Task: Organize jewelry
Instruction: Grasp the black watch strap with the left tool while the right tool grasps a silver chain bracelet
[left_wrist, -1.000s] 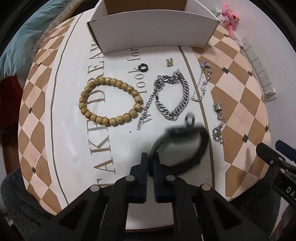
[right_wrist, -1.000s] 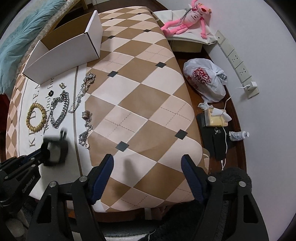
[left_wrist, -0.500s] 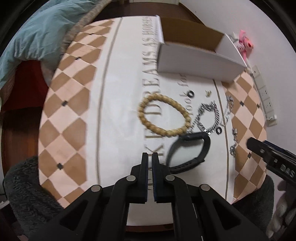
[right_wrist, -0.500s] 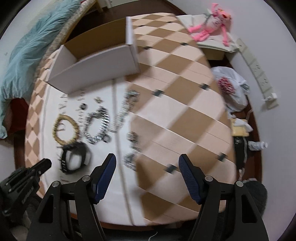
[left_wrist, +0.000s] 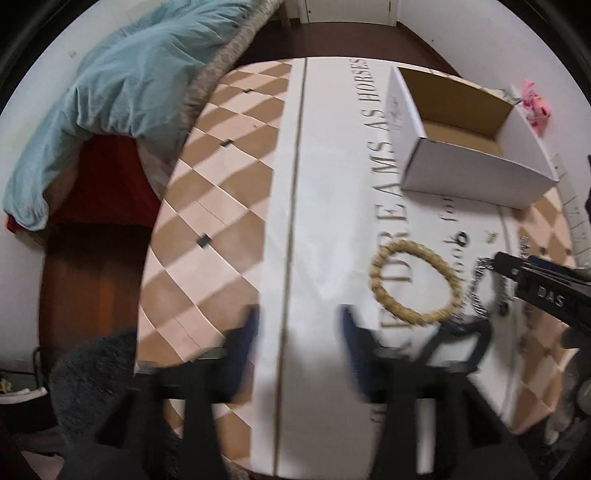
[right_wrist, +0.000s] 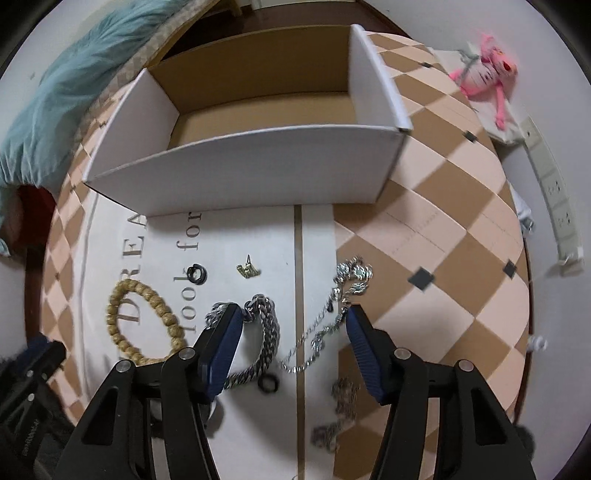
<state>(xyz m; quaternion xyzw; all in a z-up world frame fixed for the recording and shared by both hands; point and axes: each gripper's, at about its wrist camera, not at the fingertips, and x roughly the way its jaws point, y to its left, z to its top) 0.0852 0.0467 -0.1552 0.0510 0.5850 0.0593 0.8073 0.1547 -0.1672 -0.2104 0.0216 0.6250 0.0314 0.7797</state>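
My left gripper hangs blurred over bare white cloth, its jaws opening with nothing between them. The black band lies loose on the cloth to its right, beside the wooden bead bracelet. My right gripper points down over the silver pieces, its jaws closing. The thick silver chain bracelet and the thin silver chain lie below and between its fingers, and neither pad presses on them. The bead bracelet lies to its left. The open white box stands beyond the jewelry.
A black ring and a small gold piece lie between the chains and the box. Another black ring and a knotted chain lie nearer. A blue blanket is at the far left, a pink toy at the right.
The left gripper opened, let go of the black band, which now lies on the cloth, and moved left. The right gripper came over the silver chains and its jaws narrowed.
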